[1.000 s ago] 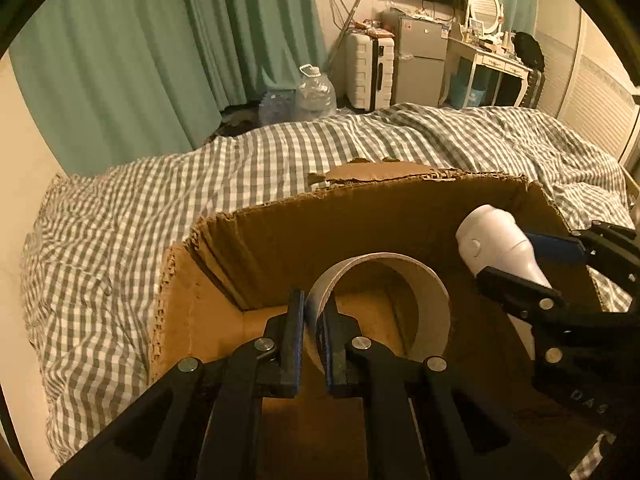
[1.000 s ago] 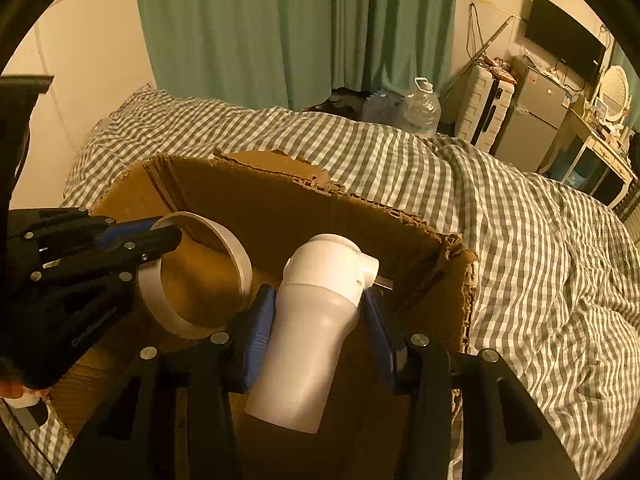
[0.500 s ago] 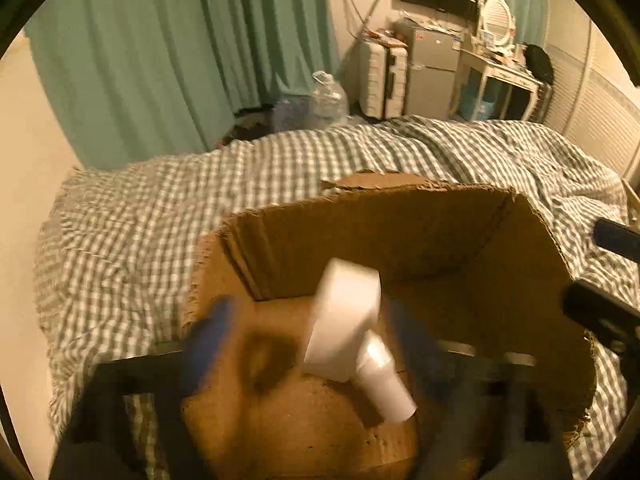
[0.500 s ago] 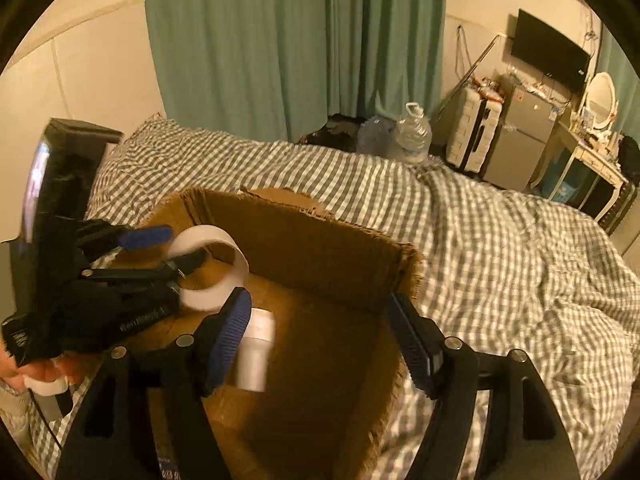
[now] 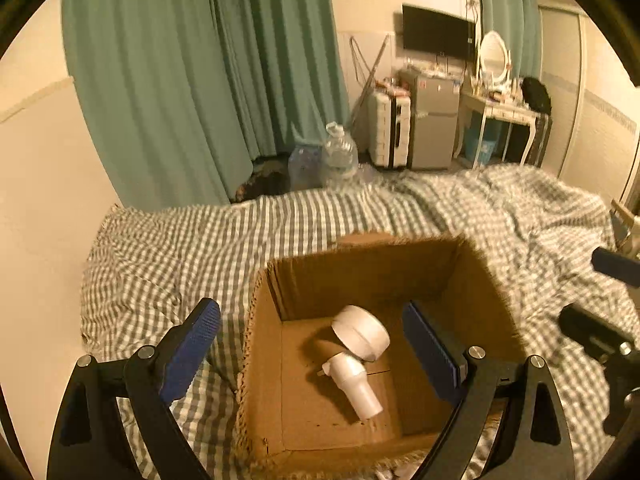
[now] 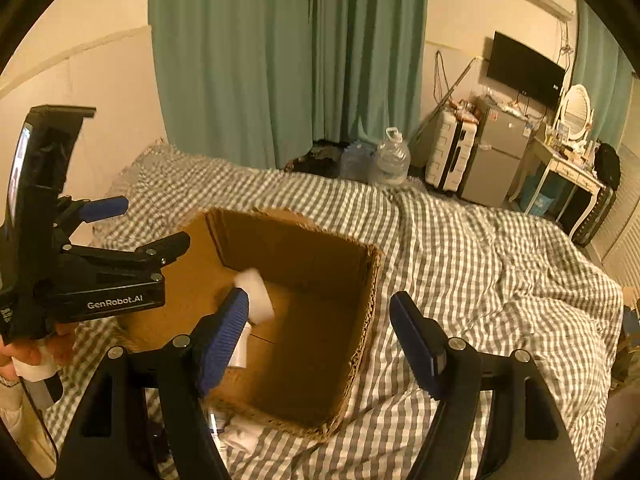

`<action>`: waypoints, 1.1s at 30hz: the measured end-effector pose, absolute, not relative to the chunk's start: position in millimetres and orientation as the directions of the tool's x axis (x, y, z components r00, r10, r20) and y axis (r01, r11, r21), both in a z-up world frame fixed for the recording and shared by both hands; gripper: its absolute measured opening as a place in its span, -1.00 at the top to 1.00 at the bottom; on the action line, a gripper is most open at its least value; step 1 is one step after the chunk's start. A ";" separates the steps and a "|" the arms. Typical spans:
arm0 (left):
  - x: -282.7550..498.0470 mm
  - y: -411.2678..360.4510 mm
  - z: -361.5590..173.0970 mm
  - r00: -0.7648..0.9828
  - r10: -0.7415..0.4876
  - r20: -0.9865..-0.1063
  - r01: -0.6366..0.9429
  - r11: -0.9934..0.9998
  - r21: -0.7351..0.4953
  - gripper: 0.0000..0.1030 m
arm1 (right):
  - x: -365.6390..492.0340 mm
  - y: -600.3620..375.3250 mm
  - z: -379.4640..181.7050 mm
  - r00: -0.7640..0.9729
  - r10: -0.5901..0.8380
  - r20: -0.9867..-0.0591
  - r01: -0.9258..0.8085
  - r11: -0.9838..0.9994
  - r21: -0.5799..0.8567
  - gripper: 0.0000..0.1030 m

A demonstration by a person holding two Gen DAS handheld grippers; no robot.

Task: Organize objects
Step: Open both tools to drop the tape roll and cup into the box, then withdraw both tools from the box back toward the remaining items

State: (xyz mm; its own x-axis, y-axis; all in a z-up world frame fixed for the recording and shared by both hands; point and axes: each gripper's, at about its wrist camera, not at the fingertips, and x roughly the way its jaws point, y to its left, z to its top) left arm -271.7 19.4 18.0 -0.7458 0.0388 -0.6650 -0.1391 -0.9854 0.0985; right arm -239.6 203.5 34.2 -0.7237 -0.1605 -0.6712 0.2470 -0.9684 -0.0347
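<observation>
While both claws stand spread and empty above the bed, the task's things already lie inside the cardboard box (image 5: 360,280), which sits open-topped on the checked bedspread (image 5: 180,248), presumably so items can be let go into it from above. Furthest left, the left gripper (image 5: 312,344) hangs over the box's near-left corner, its blue pads (image 5: 192,344) wide apart and holding nothing; one pad is outside the left wall, the other over the interior. Between them on the box floor lies the white tape roll (image 5: 362,334), tipped on its edge against the white hair-dryer-like bottle (image 5: 354,382), which rests on its side with its narrow end toward the camera. Their loose, leaning lie suggests they were dropped, not set down.

Further right, the right gripper (image 6: 320,344) hovers over the box's near-right corner, jaws released and bare, angled downward. From its view the left tool is level beside the box, gripped by a hand (image 6: 28,354) at its handle.
</observation>
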 end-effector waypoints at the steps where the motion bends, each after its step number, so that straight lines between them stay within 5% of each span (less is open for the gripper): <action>1: -264.0 19.5 26.7 -0.755 0.044 -0.655 -0.139 -0.986 0.094 -0.84 | -232.2 201.8 41.0 -0.733 -0.163 -0.660 0.247 -0.968 -0.035 -0.41; 18: -133.6 3.7 105.1 -0.825 0.107 -0.555 -0.173 -0.983 0.067 -0.90 | -108.7 176.0 109.2 -0.810 -0.176 -0.559 0.283 -0.953 -0.110 -0.61; 33: -75.5 -13.9 54.1 -0.794 0.127 -0.595 -0.193 -0.980 0.048 -0.91 | -46.2 187.4 101.5 -0.816 -0.172 -0.552 0.270 -0.958 -0.100 -0.72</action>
